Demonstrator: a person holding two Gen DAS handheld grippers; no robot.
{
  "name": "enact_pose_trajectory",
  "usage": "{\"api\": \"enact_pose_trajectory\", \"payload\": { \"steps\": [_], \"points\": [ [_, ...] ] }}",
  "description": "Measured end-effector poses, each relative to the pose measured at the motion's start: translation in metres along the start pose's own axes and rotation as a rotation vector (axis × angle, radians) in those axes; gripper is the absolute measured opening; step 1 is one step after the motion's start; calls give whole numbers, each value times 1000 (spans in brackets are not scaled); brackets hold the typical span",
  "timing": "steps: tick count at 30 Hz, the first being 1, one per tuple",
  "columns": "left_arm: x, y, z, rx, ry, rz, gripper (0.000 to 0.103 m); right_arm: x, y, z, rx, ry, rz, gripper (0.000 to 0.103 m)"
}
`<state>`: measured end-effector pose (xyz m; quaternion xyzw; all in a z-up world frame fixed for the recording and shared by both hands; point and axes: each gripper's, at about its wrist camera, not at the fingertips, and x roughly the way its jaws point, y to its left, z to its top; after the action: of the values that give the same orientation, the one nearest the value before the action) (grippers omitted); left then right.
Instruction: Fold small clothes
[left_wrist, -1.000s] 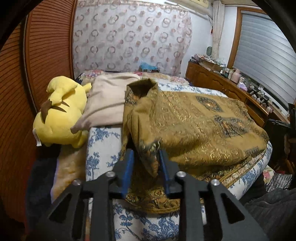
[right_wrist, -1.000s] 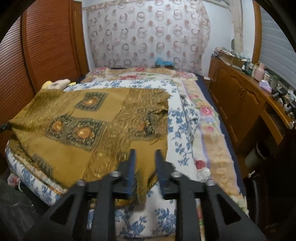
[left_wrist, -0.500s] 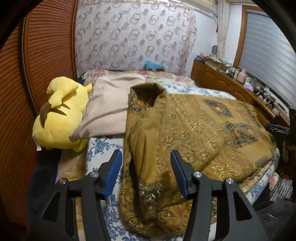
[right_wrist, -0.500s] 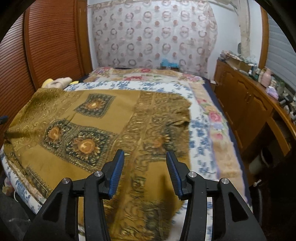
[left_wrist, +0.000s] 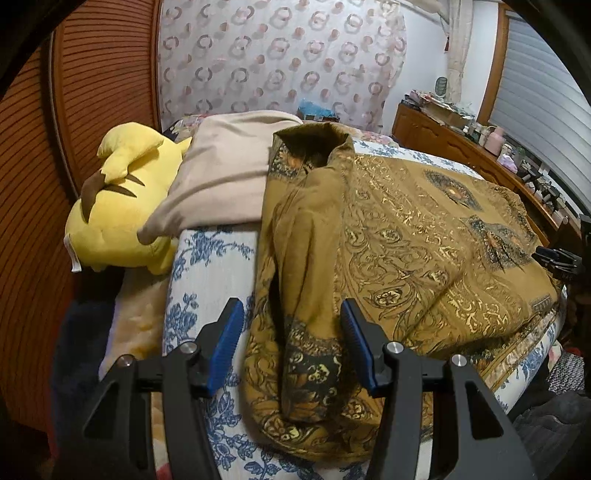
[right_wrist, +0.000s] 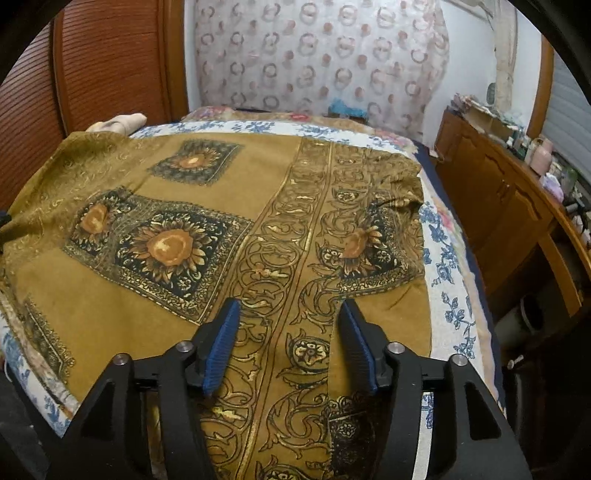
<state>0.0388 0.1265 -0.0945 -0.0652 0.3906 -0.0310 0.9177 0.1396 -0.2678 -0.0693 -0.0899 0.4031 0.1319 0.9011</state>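
garment (left_wrist: 424, 236): woven ochre cloth, matt, with faintly shiny gold print
bedsheet (left_wrist: 207, 266): soft white cotton-like cloth, blue floral print, matt
plush toy (left_wrist: 118, 206): yellow fuzzy fabric, at 9 o'clock of the garment
pillow (left_wrist: 229, 177): beige smooth cloth, matt
left gripper (left_wrist: 291, 343): black matt plastic, ribbed blue pads, bright metal screws
right gripper (right_wrist: 290, 343): same plastic, pads and screws
cabinet (right_wrist: 491, 199): glossy varnished wood
curtain (right_wrist: 317, 55): thin sheer fabric

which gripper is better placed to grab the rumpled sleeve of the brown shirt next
Left. The left gripper has open jaws straddling the bunched sleeve near the bed's edge. The right gripper, jaws just opening, hovers over flat fabric of the brown shirt.
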Motion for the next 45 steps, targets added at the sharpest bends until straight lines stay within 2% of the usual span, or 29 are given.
{"api": "enact_pose_trajectory", "payload": {
  "steps": [7, 12, 28, 29, 32, 34, 35, 36, 45],
  "points": [
    [9, 3, -6, -12, 31, -2, 54, -1, 5, 2, -19, 13, -1, 59],
    [9, 1, -7, -2, 28, 8, 54, 0, 4, -1, 1, 0, 15, 63],
    [11, -1, -7, 22, 19, 36, 54, -1, 2, -4, 0, -16, 15, 64],
    [11, -1, -8, 24, 18, 34, 53, -1, 2, -4, 0, -16, 15, 64],
    [8, -3, -9, 26, 13, -28, 29, -1, 2, -4, 0, -16, 14, 64],
    [7, -4, -8, 32, 15, -38, 19, -1, 2, -4, 0, -16, 15, 64],
    [6, -5, -7, 31, 15, -55, 8, -1, 2, -4, 0, -16, 15, 64],
    [4, -5, -6, 24, 12, -73, 1, -1, 2, -4, 0, -16, 15, 65],
    [-31, -41, 31, 64, -130, -175, 0, -1, 2, -5, 1, -16, 15, 65]
  ]
}}
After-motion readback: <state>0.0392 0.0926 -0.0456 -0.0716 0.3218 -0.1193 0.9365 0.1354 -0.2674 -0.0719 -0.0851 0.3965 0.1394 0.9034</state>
